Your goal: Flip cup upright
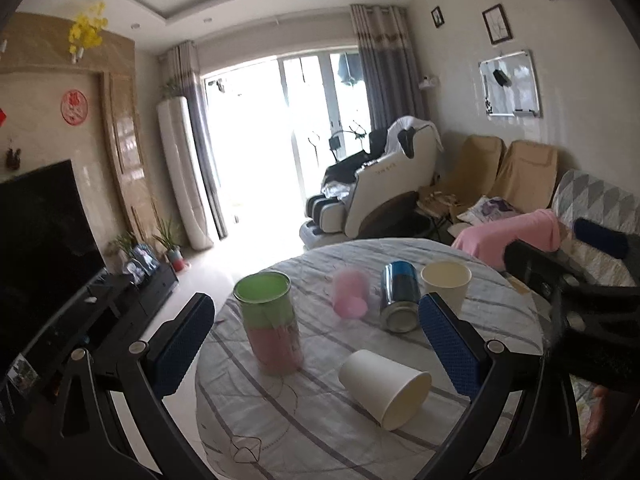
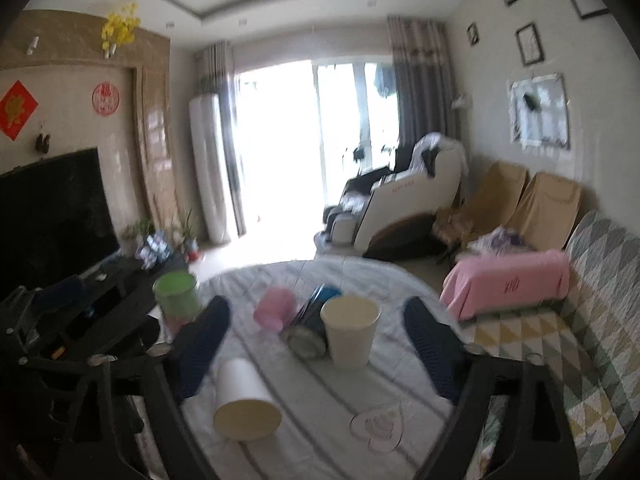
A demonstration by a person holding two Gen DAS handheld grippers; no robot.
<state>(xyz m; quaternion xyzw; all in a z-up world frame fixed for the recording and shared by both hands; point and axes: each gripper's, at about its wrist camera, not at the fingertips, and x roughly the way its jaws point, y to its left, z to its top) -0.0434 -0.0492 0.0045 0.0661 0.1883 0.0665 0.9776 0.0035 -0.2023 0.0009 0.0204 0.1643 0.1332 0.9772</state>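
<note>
White paper cup (image 1: 385, 388) lies on its side on the table (image 1: 320, 432), nearer than the upright paper cup (image 1: 446, 282) and blue can (image 1: 399, 300). Left gripper (image 1: 316, 344) and right gripper (image 2: 320, 356): jaws apart, empty. Step: approach. Next: grasp the sidewall, rotate mouth-up.

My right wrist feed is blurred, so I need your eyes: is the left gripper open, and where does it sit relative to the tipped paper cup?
Observer: The left gripper is open; the tipped paper cup lies on its side ahead, nearer its right finger.
Operator: The green canister's base is hidden here. Upright?
Observer: Yes, the green canister stands upright; its lower half is pink.
Operator: Is the pink cup tipped too?
Observer: The pink cup lies on its side beside the blue can.
</note>
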